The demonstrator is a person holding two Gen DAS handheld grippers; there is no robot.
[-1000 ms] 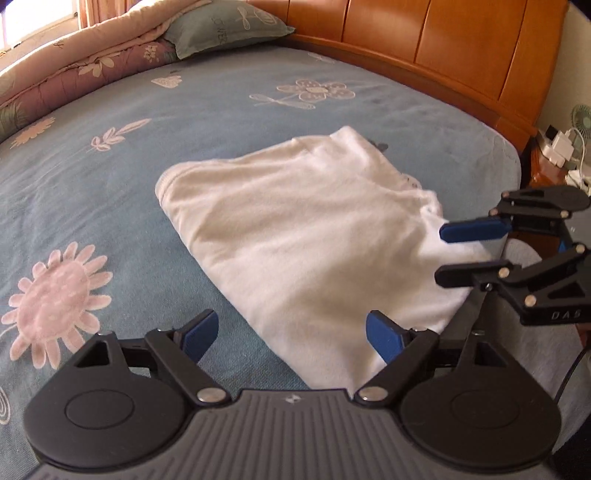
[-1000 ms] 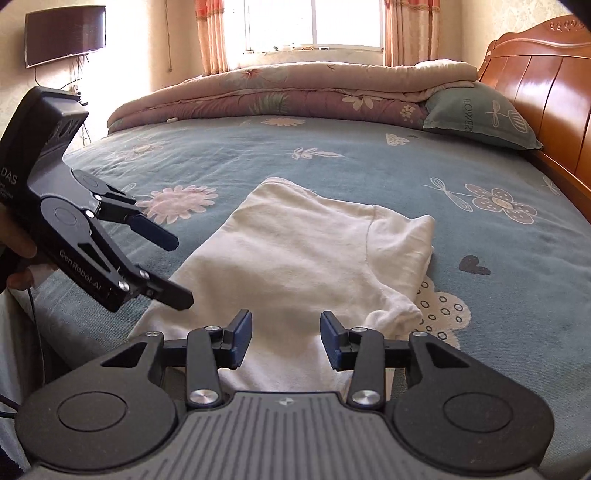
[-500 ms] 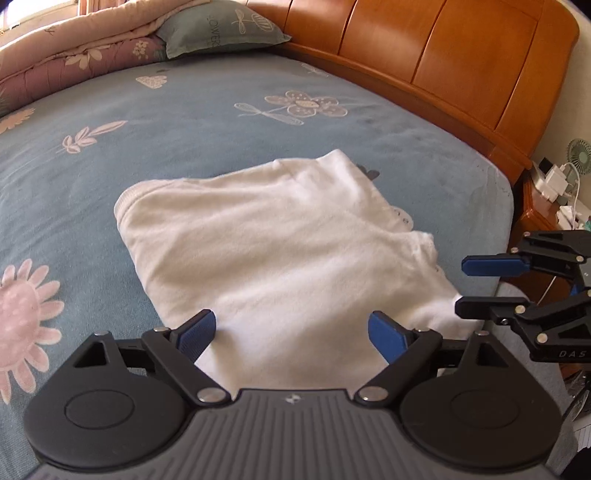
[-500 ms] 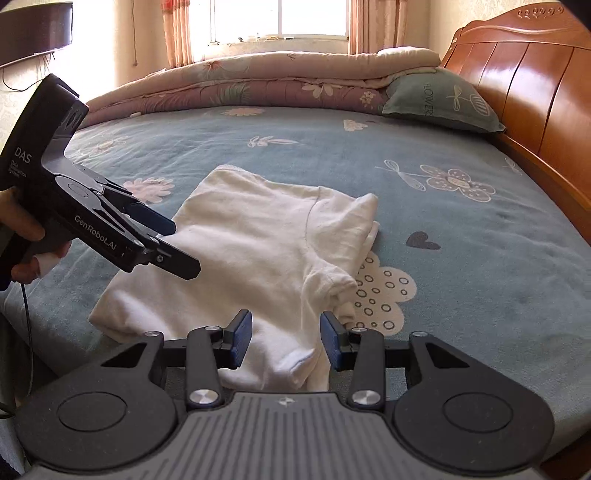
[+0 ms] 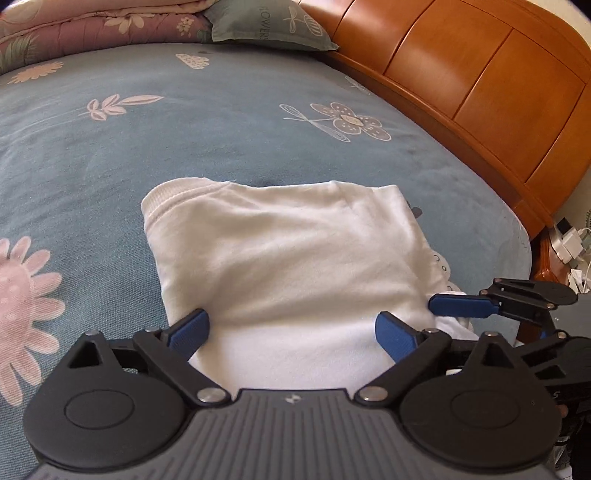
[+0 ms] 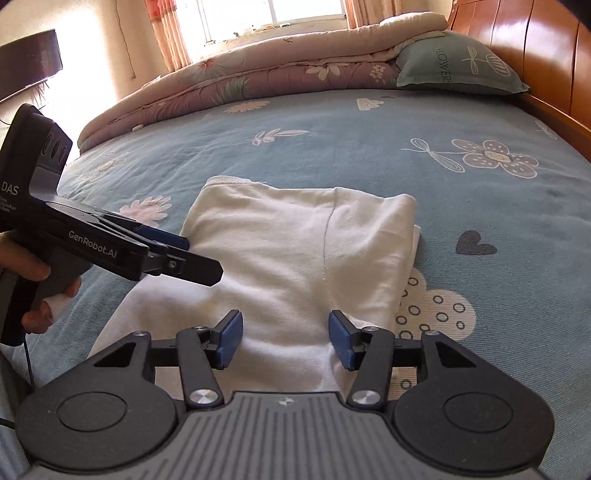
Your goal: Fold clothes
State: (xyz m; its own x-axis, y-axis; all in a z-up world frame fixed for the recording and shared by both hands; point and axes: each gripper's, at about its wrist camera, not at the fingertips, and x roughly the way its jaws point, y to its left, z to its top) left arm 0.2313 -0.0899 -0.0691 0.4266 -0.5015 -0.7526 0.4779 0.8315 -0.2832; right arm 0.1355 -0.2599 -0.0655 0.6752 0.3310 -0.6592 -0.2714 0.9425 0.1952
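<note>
The white garment [image 5: 295, 266] lay folded into a soft, thick rectangle near the edge of the bed closest to me, its cotton faintly wrinkled, with a ribbed hem at the far left corner and a seam running down the upper layer. My left claw [image 5: 291, 332] hung over its near edge, blue pads spread wide and opening further, cloth below them but not pinched. My right claw [image 6: 284, 341] was also opening, at a middling gap, above the bunched near right corner, gripping nothing. From the right wrist view, my left hand [image 6: 37, 291] showed around the black handle.

The bedsheet [image 5: 184, 140] was a blue, slightly fuzzy weave printed with pink and white flowers. A rolled floral quilt [image 6: 258, 74] and a grey-green pillow [image 6: 458, 66] sat at the far end. A glossy panelled wooden headboard [image 5: 480, 85] curved along the right, and curtains [image 6: 166, 33] framed a bright window.
</note>
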